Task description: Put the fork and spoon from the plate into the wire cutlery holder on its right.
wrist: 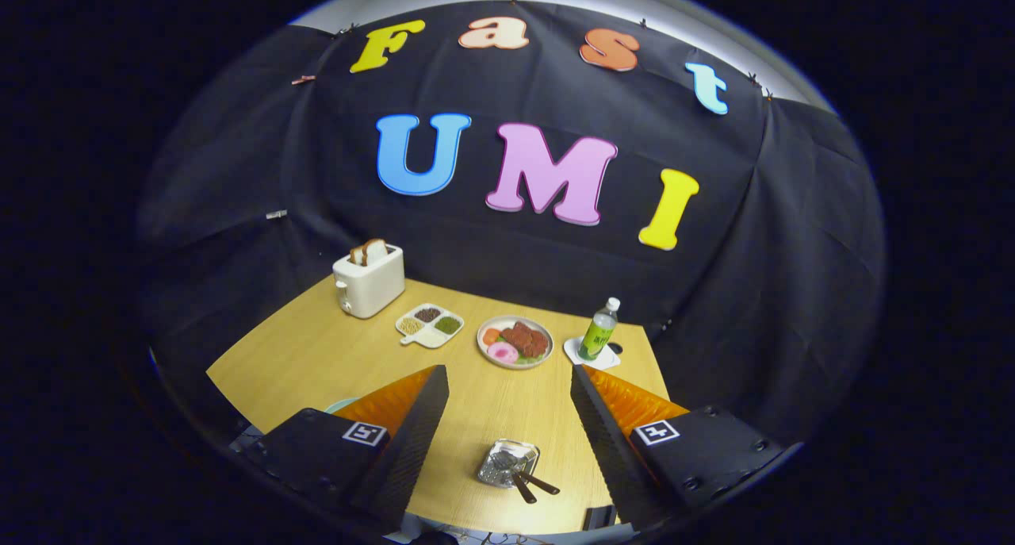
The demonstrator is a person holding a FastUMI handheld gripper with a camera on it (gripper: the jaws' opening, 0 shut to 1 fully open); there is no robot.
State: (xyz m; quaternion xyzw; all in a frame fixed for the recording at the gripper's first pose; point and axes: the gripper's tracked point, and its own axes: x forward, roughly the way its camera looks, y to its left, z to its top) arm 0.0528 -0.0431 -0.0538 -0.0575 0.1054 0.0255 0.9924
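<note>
The gripper (509, 386) hangs high above the table (317, 355), its two fingers spread wide apart and holding nothing.

Between the fingers and far below them, close to the table's near edge, stands the wire cutlery holder (506, 462). Two dark handles (533, 484) stick out of it and lean toward the near edge. They look like the handles of the fork and spoon, though the working ends are sunk in the mesh and too small to tell apart. If that reading is right, both pieces are already in the holder and the task is as good as finished, with nothing left but to draw the gripper away.

Beside the left finger a sliver of a pale, rounded rim (342, 404) peeks out. This may be the plate the cutlery came from, but most of it is hidden, so I cannot tell whether anything lies on it.

Further in, past the fingertips, a round dish of food (515, 342) sits about mid-table. Just beside it toward the right edge a green bottle (600, 331) stands upright on a white coaster (591, 355). On the dish's other side lies a small divided tray (430, 324) with three fillings. At the far left corner a white toaster (369, 279) holds slices of bread (369, 251).
</note>
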